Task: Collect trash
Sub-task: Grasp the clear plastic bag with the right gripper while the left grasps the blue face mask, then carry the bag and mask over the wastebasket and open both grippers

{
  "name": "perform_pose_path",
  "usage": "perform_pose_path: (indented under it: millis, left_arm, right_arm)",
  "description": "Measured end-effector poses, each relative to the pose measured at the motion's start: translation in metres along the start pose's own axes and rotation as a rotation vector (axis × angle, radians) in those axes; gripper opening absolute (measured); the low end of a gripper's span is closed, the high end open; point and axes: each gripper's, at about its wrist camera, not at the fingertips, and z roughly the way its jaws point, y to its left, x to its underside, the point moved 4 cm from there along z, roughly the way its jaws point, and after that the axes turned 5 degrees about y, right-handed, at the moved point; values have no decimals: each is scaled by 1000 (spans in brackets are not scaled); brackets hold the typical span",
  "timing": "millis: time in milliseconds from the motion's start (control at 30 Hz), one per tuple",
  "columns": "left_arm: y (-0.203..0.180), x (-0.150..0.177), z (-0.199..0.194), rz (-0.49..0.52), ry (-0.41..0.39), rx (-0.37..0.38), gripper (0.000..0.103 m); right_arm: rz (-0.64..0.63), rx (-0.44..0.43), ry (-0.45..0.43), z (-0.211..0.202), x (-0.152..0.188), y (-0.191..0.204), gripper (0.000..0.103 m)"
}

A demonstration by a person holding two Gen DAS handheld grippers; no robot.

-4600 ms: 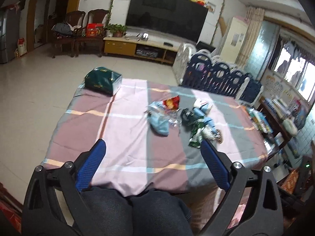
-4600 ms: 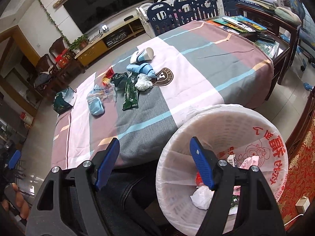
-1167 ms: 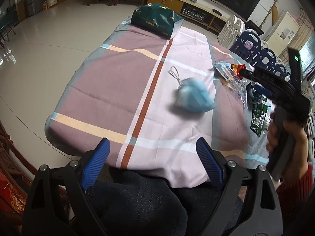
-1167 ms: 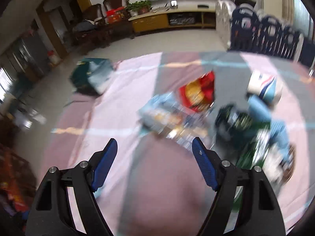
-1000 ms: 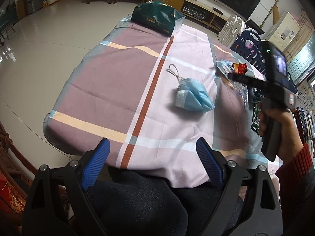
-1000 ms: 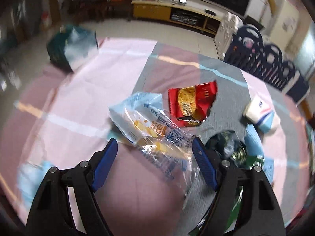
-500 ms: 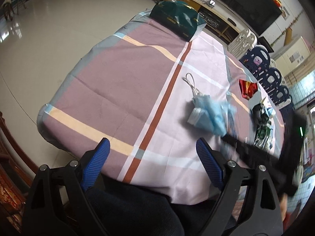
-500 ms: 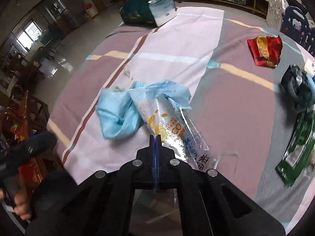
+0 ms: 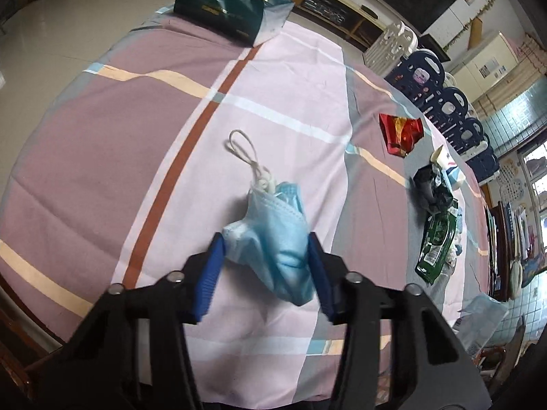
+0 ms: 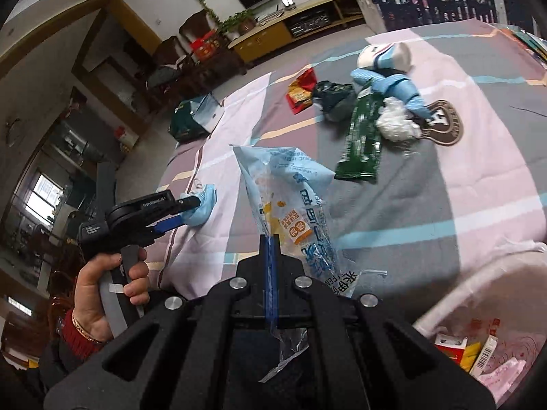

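Observation:
A crumpled blue face mask lies on the striped tablecloth. My left gripper is down over it. Its jaws are closing, and the blue pads touch both sides of the mask. The right wrist view shows that left gripper from the side, with the mask bunched at its tips. My right gripper is shut on a clear and light-blue snack wrapper. It holds the wrapper above the table's near edge, beside the white trash bin.
More litter lies farther along the table: a red snack bag, a black bag, a green wrapper, a white tissue and a paper cup. A dark green box stands at the far end. A hand holds the left gripper.
The left gripper came down over the mask and its jaws narrowed around it. The right gripper shut on the wrapper, lifted it away from beside the mask and swung it toward the bin.

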Motion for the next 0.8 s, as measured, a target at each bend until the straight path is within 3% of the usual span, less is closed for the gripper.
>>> perform_pose_path:
  millis: [33,133,433,800]
  left_arm:
    - [-1,1,0,9,-5,7,29]
    - [-4,6,-7,9,-3,29,17]
    - [-24,44,-101,166,-230,-11,15]
    - [-45,76,-154,280,-317,26,15]
  right_arm:
    - [17,0,-12,-8,3,-4,2]
    - [35,11,-31,-24,10,-13,2]
    - [21,61,-76,-49,18,-12,2]
    - [41,94,-117,-74,29,-14,2]
